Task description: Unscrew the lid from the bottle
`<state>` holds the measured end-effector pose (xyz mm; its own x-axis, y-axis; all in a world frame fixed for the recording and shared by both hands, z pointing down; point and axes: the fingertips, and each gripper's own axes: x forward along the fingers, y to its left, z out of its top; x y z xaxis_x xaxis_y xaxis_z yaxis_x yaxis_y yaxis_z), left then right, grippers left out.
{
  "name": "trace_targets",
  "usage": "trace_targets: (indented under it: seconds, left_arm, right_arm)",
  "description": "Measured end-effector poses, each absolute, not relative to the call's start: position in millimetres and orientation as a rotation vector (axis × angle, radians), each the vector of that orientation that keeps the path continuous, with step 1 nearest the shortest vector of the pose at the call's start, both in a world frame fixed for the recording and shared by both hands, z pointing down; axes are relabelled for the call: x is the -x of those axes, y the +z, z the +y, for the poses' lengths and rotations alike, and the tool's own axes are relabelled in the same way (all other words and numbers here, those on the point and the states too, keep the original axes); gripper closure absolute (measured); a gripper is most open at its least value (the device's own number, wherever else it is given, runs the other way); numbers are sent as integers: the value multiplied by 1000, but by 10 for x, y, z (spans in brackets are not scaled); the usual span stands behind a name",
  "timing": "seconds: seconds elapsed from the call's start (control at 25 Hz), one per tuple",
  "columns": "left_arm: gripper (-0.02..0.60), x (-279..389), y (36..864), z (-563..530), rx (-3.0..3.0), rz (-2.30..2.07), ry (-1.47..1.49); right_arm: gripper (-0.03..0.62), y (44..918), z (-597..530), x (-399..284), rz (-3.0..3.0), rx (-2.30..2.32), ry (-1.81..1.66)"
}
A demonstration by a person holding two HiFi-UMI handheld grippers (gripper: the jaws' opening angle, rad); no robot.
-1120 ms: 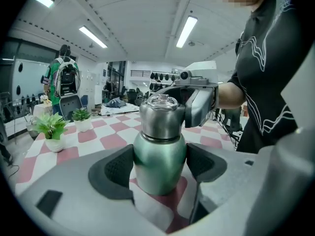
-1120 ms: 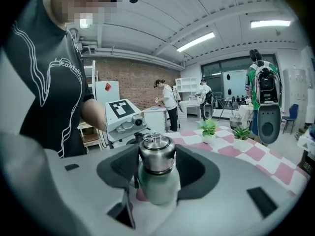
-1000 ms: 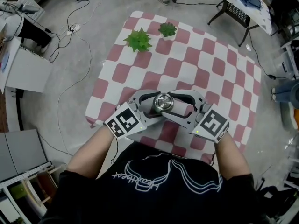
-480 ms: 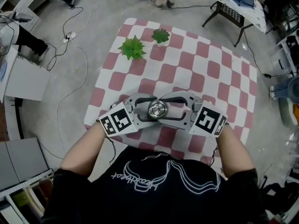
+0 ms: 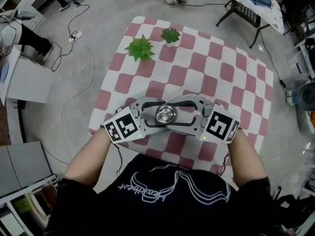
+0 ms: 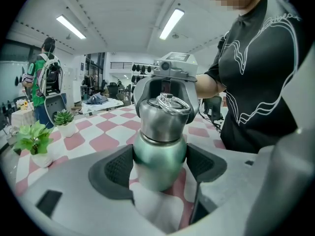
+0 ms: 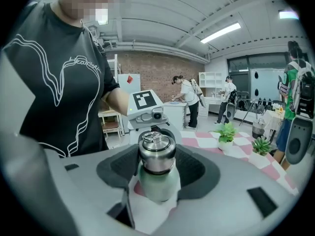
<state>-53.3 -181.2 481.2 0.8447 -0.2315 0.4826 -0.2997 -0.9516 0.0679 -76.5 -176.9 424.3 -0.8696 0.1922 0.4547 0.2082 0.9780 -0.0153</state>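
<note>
A green bottle (image 5: 166, 115) with a silver lid stands upright on the red-and-white checked table (image 5: 221, 73), near its front edge. My left gripper (image 5: 153, 115) comes in from the left and is shut on the green body (image 6: 160, 161), one pad pressing each side. From the right, my right gripper (image 5: 179, 115) is shut on the silver lid (image 7: 156, 154), higher up than the left one. In the left gripper view the lid (image 6: 164, 117) with its wire loop rises above my pads, the right gripper (image 6: 170, 77) behind it.
Two small potted green plants (image 5: 140, 48) (image 5: 171, 35) stand at the table's far left corner. A black side table (image 5: 248, 11) stands beyond the far right corner, and cables (image 5: 81, 28) lie on the floor to the left. People stand in the room's background (image 7: 189, 100).
Both grippers have rolled a little around the bottle, their marker cubes tilting. The bottle stays in the same spot on the table. The head view itself has shifted slightly.
</note>
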Motion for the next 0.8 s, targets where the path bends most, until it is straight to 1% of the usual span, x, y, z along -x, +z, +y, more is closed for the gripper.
trace_targets:
  seconds: [0.08, 0.16, 0.2, 0.44, 0.8]
  left_arm:
    - [241, 526, 4811, -1807, -2867, -452, 725]
    - [239, 520, 4801, -1810, -2848, -506, 714]
    - [241, 519, 4796, -1815, -2838, -541, 706]
    - [239, 502, 4796, -1830, -2722, -844, 632]
    - [239, 492, 4793, -1805, -2523, -1276, 520]
  right_arm:
    - [346, 4243, -1757, 761, -2659, 255, -63]
    - [285, 4222, -1749, 763, -2677, 217, -76]
    - [275, 4203, -1754, 764, -2692, 190, -79]
    - [266, 4081, -1734, 709, -2790, 19, -68]
    - [275, 4118, -1666, 578, -2781, -184, -86]
